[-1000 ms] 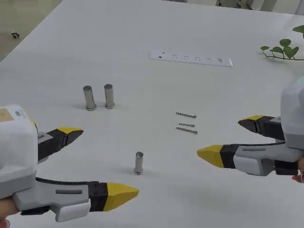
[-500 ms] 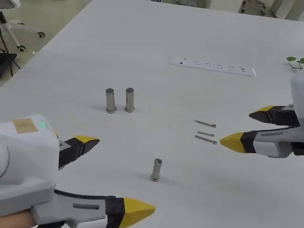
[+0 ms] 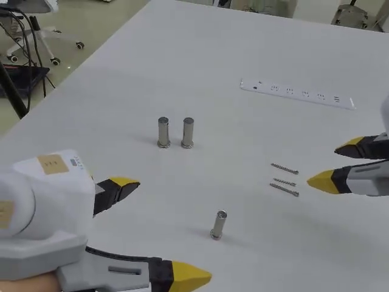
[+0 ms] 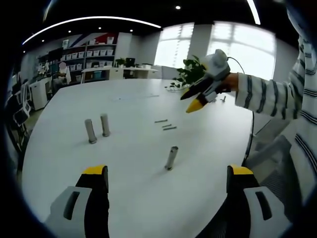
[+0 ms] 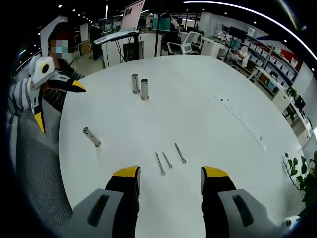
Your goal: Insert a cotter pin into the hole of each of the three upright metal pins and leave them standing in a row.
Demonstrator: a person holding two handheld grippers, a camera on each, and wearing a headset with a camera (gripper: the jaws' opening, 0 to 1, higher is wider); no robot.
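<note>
Nothing's been shifted on the table (image 3: 200, 55) since a second ago, only the view. Left gripper (image 3: 163, 231) and right gripper (image 3: 334, 163), cut off at the edge, are held open, empty. Two metal pins (image 3: 175, 132) are stood together, third pin (image 3: 219, 224) apart, holes too small to be made out. Cotter pins (image 3: 284, 180) are laid just by the right tips.

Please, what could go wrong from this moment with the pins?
The three cotter pins lie close together, so the open right gripper might pinch two or scatter them. The lone metal pin stands near the open left gripper; a bump could topple it.
</note>
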